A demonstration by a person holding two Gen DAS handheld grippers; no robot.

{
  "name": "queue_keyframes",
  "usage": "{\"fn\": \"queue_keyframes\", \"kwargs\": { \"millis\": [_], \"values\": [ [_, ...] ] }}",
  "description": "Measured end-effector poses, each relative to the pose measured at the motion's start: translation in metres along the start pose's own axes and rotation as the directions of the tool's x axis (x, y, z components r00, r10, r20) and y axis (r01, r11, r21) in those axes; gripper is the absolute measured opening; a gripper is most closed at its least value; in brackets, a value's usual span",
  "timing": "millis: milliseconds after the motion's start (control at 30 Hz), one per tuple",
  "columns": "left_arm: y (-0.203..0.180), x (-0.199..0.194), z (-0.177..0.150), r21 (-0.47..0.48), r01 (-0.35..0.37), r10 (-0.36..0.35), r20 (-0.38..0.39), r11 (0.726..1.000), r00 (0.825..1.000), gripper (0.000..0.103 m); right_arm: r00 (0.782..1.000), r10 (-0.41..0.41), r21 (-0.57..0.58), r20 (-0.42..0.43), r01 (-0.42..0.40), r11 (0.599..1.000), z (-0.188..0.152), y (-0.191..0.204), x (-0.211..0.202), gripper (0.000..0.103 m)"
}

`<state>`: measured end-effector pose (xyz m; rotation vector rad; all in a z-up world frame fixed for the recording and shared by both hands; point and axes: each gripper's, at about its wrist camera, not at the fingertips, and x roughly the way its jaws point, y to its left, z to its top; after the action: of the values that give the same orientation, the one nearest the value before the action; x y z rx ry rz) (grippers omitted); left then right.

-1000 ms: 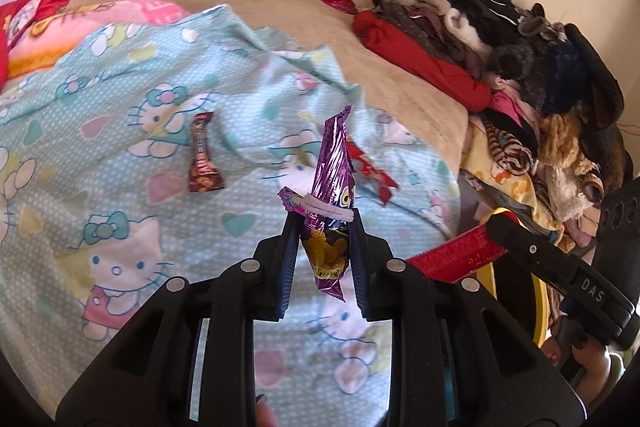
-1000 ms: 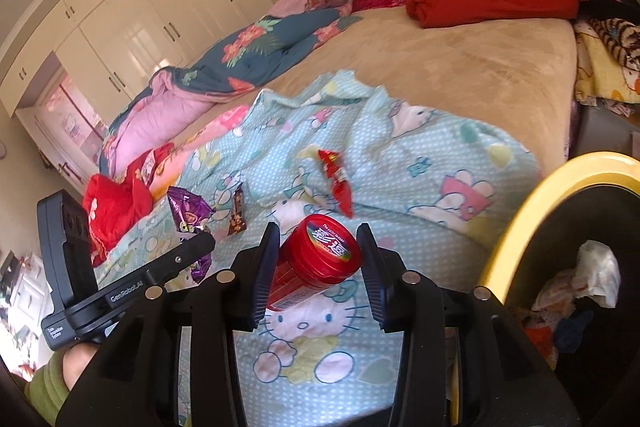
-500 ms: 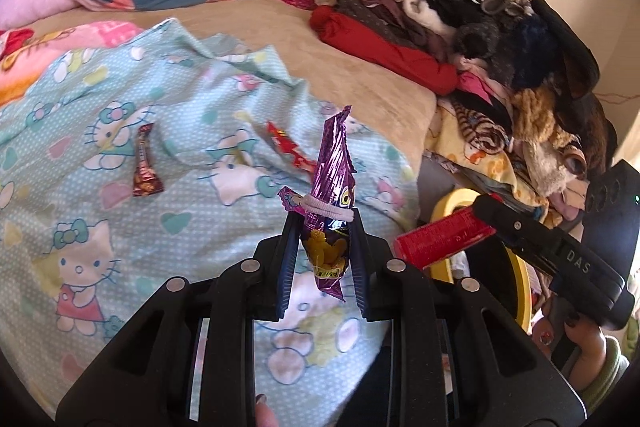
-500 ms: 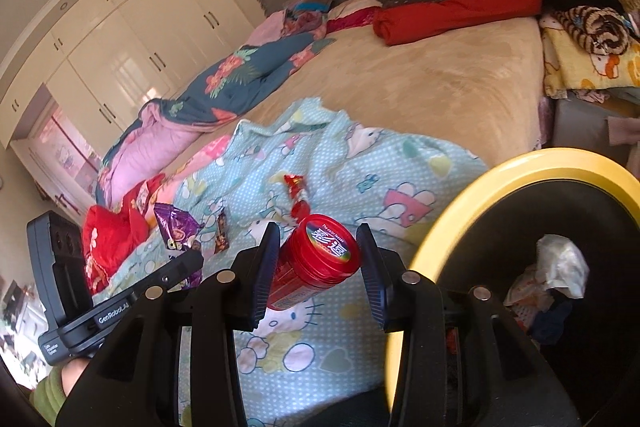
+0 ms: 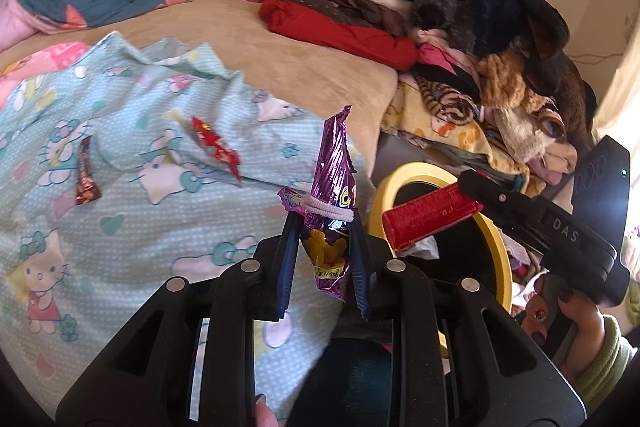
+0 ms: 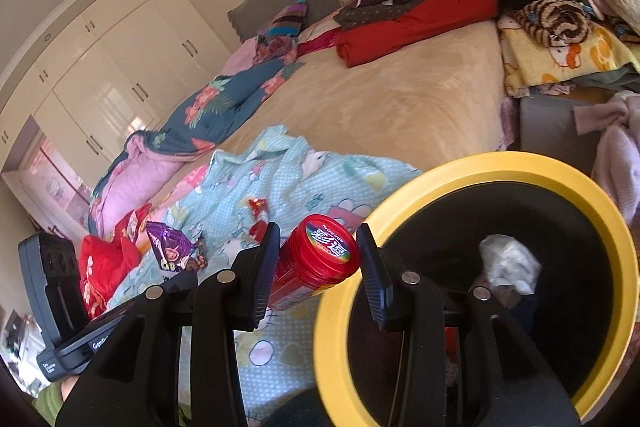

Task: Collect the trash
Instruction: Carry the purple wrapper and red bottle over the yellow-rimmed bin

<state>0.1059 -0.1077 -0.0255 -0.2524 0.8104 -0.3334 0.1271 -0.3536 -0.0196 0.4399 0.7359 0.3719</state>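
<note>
My left gripper (image 5: 323, 227) is shut on a purple snack bag (image 5: 330, 195) tied with a pale band, held over the bed edge. My right gripper (image 6: 318, 247) is shut on a red canister (image 6: 320, 261), tilted, just left of the yellow-rimmed black bin (image 6: 460, 169). The canister (image 5: 430, 217) and the bin rim (image 5: 404, 173) also show in the left wrist view. A red wrapper (image 5: 214, 145) and a brown wrapper (image 5: 85, 175) lie on the blue Hello Kitty blanket (image 5: 120, 227). The purple bag shows in the right view (image 6: 172, 251).
White crumpled paper (image 6: 508, 263) lies inside the bin. A pile of clothes (image 5: 460, 27) covers the bed's right side. A floral quilt (image 6: 216, 103) lies at the far end. White wardrobes (image 6: 100, 67) stand behind the bed.
Both grippers have swung right toward the bin with their loads. The bin now fills more of the right view, and the canister hangs by its rim.
</note>
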Motion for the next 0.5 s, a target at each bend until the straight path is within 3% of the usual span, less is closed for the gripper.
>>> {"fn": "queue_keyframes", "kwargs": {
  "millis": [500],
  "values": [
    [-0.038,0.009,0.0,0.075,0.042,-0.04,-0.024,0.996,0.999,0.018,0.996,-0.057,0.061,0.068,0.053,0.997,0.006,-0.039,-0.036,0.038]
  ]
}}
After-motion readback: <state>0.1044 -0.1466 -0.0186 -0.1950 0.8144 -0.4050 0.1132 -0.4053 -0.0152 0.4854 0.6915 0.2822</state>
